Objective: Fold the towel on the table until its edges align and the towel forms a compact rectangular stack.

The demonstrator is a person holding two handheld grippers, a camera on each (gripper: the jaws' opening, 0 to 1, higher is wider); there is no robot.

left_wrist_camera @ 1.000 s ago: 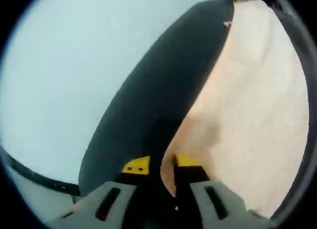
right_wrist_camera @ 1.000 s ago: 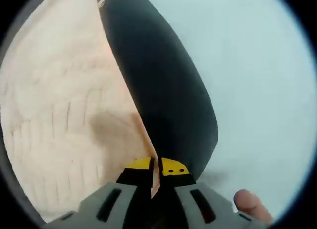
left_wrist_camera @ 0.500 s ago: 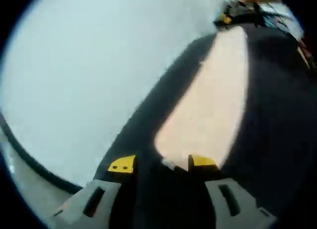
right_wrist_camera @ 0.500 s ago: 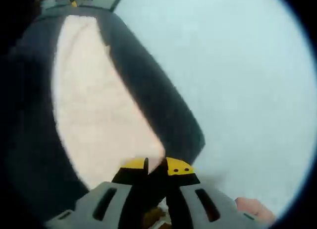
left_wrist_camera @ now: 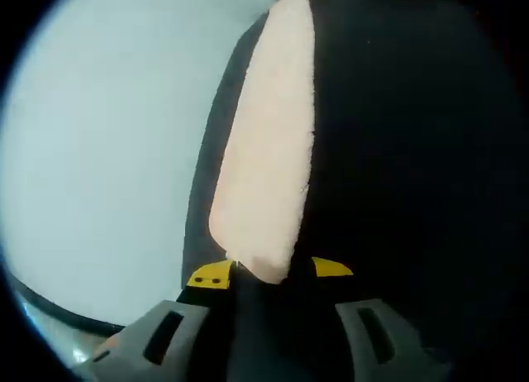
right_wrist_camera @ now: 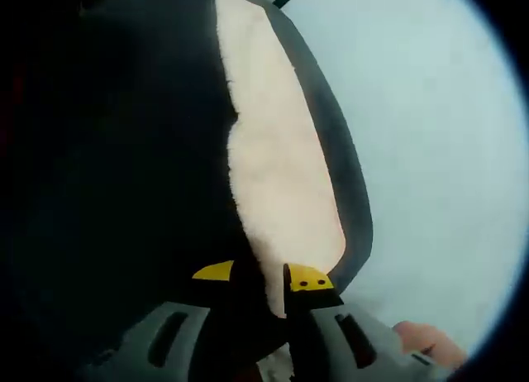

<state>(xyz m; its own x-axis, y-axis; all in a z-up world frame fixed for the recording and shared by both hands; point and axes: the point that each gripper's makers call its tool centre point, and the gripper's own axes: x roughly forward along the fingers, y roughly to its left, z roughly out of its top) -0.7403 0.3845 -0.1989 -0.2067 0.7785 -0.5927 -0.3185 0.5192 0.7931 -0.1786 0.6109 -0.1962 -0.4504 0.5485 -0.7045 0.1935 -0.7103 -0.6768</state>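
The cream towel (left_wrist_camera: 269, 142) shows as a narrow strip running from the top of the left gripper view down to a rounded end between the jaws of my left gripper (left_wrist_camera: 271, 273). Those jaws stand wide apart, one on each side of that end. In the right gripper view the towel (right_wrist_camera: 277, 175) is likewise a slim cream band, ending beside the right-hand jaw of my right gripper (right_wrist_camera: 260, 274). Its jaws are parted too. A grey shadow band borders the towel on the table side in both views.
The pale table (left_wrist_camera: 107, 150) spreads left of the towel, with its dark edge (left_wrist_camera: 50, 303) low on the left. The table (right_wrist_camera: 438, 150) also lies right of the towel in the right gripper view. A large black area lies beyond the towel in both views. A person's finger (right_wrist_camera: 426, 341) shows at bottom right.
The towel went from a broad cream sheet to a thin strip as both views swung. Both grippers' jaw tips have spread wider than a second ago.
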